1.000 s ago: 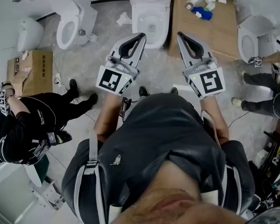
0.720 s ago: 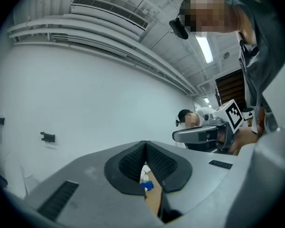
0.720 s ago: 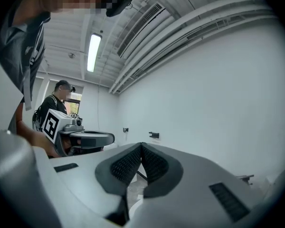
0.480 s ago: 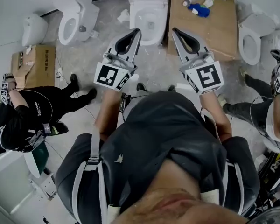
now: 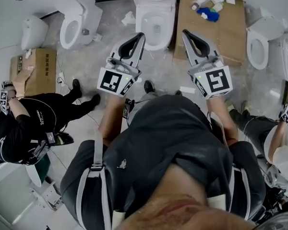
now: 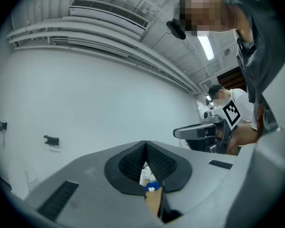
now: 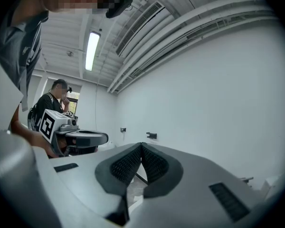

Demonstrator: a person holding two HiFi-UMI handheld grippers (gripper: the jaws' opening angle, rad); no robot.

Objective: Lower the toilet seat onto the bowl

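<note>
A white toilet (image 5: pixel 155 18) stands straight ahead at the top of the head view, its bowl open to view. Its seat and lid reach the frame's top edge, and how they stand cannot be told. My left gripper (image 5: pixel 142 34) hovers just in front of the bowl's left side, shut and holding nothing. To the bowl's right, my right gripper (image 5: pixel 185 33) is also shut and holds nothing. Both point up at the white wall: in the left gripper view my left gripper (image 6: pixel 145 143) has its pads together, as has my right gripper (image 7: pixel 141 145) in the right gripper view.
A cardboard sheet (image 5: pixel 209 30) with a blue thing (image 5: pixel 207 14) and white parts lies right of the toilet. Other toilets stand at left (image 5: pixel 77 20) and right (image 5: pixel 258 37). A cardboard box (image 5: pixel 32 71) sits left. A person in black (image 5: pixel 29 123) crouches at left, another person (image 5: pixel 281 147) at right.
Both grippers stay shut and hold about the same place before the toilet. The person at the right has moved down toward the lower right. The head view has swayed slightly.
</note>
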